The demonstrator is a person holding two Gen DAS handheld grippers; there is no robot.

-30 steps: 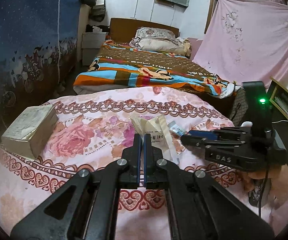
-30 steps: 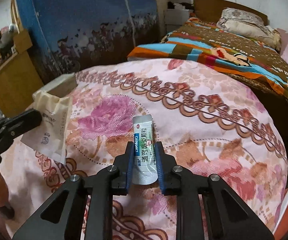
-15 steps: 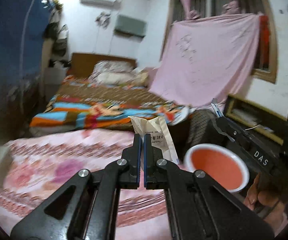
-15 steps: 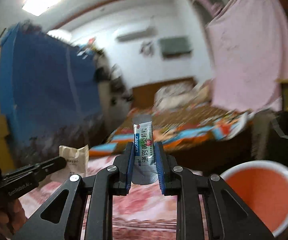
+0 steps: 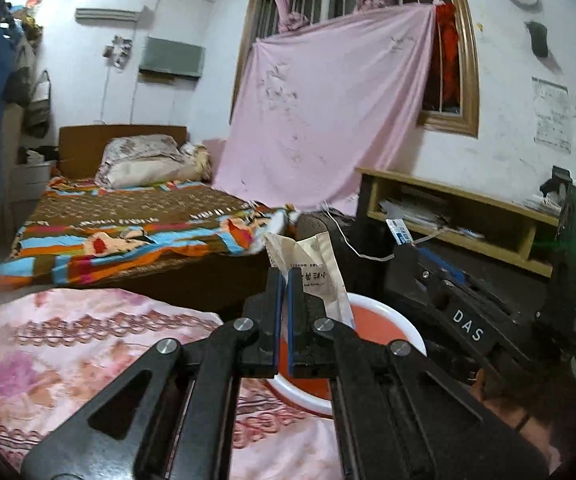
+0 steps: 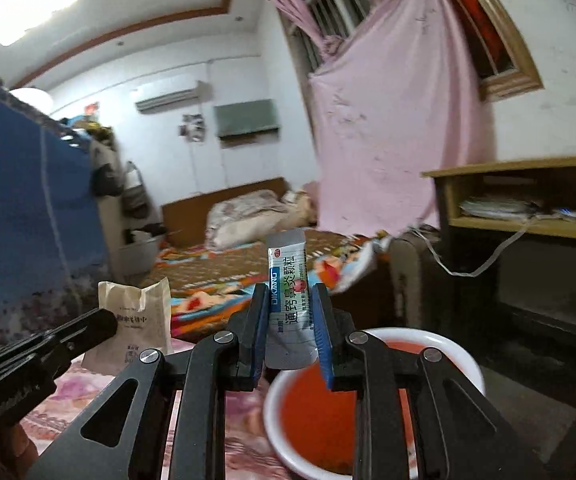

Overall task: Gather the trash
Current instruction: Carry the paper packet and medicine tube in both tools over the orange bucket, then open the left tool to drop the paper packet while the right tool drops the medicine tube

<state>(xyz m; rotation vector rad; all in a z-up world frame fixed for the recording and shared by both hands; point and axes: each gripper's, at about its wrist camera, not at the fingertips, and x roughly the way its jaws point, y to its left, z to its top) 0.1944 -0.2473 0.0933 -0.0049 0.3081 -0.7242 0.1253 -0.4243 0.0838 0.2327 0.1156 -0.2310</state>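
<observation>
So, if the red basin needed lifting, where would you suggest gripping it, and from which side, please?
I'd grip the basin by its thin white rim, coming from above: it stands mouth up, so one finger can slip inside the wall and one outside. The round body looks too wide to span.

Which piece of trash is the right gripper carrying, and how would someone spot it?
Start at the red basin beside the pink floral bedcover. Just above its rim, the right gripper holds a slim silver packet upright. Unlike the beige paper pouch in the left gripper, it is glossy, with a blue stripe.
</observation>
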